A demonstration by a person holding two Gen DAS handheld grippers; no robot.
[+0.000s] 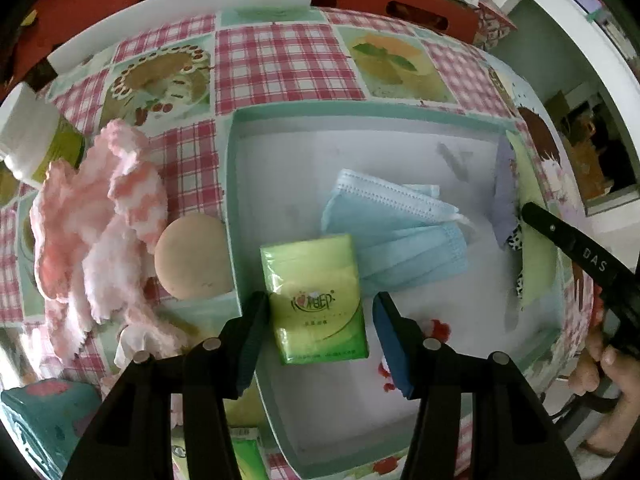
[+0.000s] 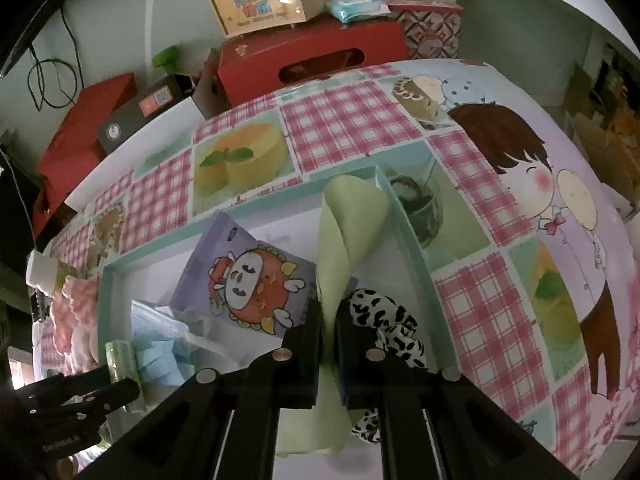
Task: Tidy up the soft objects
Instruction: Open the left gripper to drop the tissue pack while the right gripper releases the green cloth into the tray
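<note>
A teal-rimmed white tray [image 1: 232, 200] lies on the patterned tablecloth. My left gripper [image 1: 320, 300] hangs over it, shut on a green tissue pack [image 1: 316, 280], gripping it by its sides. Blue face masks [image 1: 400, 236] lie in the tray beyond the pack. My right gripper [image 2: 329, 312] is shut on a light green cloth [image 2: 352, 208] that stands up past the fingertips over the tray's right end [image 2: 404, 232]. Under it lie a cow-print cloth [image 2: 384, 320] and a purple cartoon packet [image 2: 248, 280]. The right wrist view shows the left gripper [image 2: 116, 380] at lower left.
Left of the tray lie a fluffy pink cloth [image 1: 96, 232] and a round beige pad [image 1: 192, 256]. A white roll [image 1: 24, 140] and a teal pack [image 1: 36, 420] sit at the table's left. Red boxes [image 2: 304, 60] crowd the far edge. A hand [image 1: 600, 364] holds the right gripper.
</note>
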